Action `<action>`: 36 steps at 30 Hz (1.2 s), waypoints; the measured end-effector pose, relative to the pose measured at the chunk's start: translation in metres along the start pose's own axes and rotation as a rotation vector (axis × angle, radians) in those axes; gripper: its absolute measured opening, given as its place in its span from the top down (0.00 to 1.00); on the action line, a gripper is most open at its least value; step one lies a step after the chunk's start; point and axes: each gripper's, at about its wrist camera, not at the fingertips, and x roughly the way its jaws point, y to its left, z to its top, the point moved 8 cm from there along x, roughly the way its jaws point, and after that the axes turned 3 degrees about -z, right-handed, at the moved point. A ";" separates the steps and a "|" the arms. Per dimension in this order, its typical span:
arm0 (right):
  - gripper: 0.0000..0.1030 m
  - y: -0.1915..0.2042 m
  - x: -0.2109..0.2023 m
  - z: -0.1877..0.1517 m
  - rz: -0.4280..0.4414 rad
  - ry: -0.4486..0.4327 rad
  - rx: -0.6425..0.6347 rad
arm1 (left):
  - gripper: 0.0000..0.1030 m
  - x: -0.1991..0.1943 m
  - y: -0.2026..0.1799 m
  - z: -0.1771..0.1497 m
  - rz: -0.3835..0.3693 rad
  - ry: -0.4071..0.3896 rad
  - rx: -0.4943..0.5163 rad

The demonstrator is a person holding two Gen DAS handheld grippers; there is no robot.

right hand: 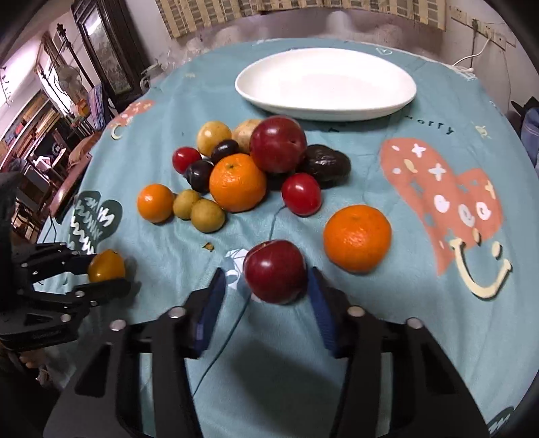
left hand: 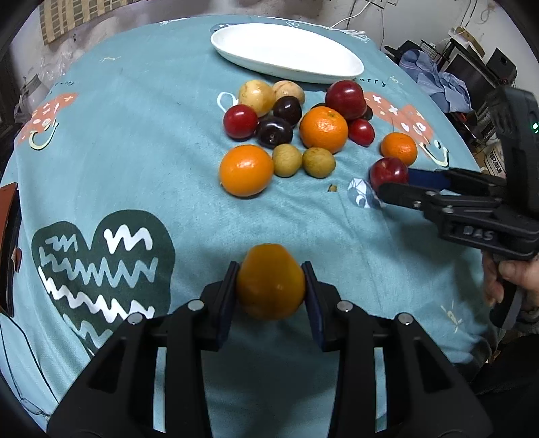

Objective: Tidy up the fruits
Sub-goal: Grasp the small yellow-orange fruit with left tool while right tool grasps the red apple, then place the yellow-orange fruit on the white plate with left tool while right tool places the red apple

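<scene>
My left gripper point(left hand: 271, 283) clamped a yellow-orange fruit point(left hand: 270, 281); my right gripper point(right hand: 269, 286) only loosely straddled a red plum point(right hand: 274, 271), which risked rolling away when lifted.

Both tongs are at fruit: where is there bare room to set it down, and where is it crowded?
The white oval plate holds nothing. Bare cloth lies between the fruit pile and the green heart print, and on the pink heart print. It is crowded just before the plate.

Cluttered home: tablecloth point(left hand: 134, 141), curtain point(right hand: 303, 10), shelves point(right hand: 37, 118)
</scene>
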 end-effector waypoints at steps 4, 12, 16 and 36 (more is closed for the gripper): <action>0.62 -0.005 0.001 0.001 0.059 0.003 0.043 | 0.64 0.003 -0.004 0.009 -0.010 0.005 0.007; 0.62 -0.021 -0.032 0.039 0.076 -0.109 0.092 | 0.63 0.000 -0.016 0.073 -0.053 -0.048 0.022; 0.62 -0.048 -0.033 0.091 0.029 -0.182 0.115 | 0.63 0.008 -0.021 0.144 -0.050 -0.103 0.068; 0.28 -0.094 -0.005 0.155 -0.046 -0.234 0.184 | 0.44 0.046 -0.007 0.229 -0.026 -0.155 -0.002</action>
